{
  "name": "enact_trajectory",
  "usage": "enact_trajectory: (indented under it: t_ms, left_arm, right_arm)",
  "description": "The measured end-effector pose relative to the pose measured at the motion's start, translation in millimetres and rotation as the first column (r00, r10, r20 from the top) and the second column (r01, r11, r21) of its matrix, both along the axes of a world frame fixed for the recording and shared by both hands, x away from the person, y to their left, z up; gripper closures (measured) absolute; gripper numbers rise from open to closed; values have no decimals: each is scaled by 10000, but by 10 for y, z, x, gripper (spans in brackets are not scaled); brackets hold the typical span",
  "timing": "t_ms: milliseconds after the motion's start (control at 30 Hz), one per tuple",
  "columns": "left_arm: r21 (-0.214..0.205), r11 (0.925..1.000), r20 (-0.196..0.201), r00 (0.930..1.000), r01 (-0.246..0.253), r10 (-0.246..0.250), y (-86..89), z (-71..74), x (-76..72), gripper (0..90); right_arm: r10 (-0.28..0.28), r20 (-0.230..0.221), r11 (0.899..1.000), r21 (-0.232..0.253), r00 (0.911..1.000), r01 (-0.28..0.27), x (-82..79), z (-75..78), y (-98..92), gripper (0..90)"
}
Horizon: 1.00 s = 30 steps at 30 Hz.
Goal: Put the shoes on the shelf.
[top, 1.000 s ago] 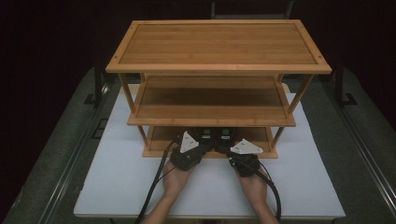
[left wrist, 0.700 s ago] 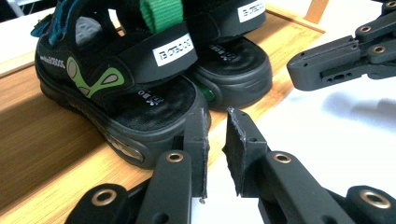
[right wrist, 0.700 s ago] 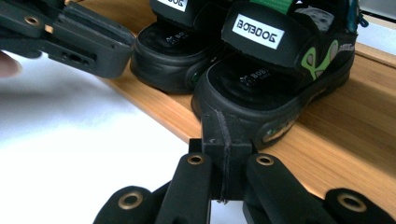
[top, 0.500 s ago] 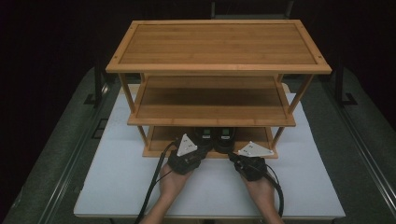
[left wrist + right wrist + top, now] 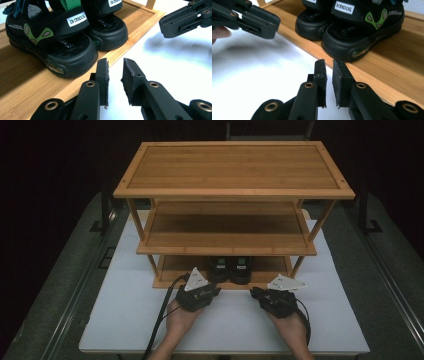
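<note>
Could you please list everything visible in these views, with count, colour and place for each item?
Shelf rack: one, light brown wood, three tiers, standing on the table; top and middle tiers bare.
Sandals: two, black with green marks and white labels, side by side on the rack's bottom tier, heels toward the person.
Table: one, white top, under the rack.
Left gripper: one, black with a grey three-cornered plate, in front of the bottom tier near the sandals' heels; jaws have just been opening, a narrow gap, nothing between them.
Right gripper: one, black with a grey plate, over the table to the right; jaws have just been opening, nothing between them.
Hands: two, at the near edge.
</note>
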<state>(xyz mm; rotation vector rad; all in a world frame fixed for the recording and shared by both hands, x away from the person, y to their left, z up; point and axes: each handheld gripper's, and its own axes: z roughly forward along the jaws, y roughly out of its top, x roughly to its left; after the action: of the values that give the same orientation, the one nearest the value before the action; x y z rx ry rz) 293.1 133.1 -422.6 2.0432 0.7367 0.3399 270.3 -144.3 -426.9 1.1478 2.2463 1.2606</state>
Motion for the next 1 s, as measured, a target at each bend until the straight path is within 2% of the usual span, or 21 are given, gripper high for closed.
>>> enact_trajectory:
  t_ms: [367,867,1000]
  left_arm:
    - [-108,9999,-176,9998,73,-75,154,34,-77,657]
    - [-99,9999,-264,9996,118,-121,363,62,-179,580]
    - [-113,9999,-321,9995,-19,15,428,58,-194,538]
  right_arm:
    - [165,-268,9997,166,9995,-161,-83,-4,-219,677]
    - [253,-317,9996,154,9992,-248,-194,22,-445,576]
    - [227,-318,9996,191,9992,-221,-221,21,-509,538]
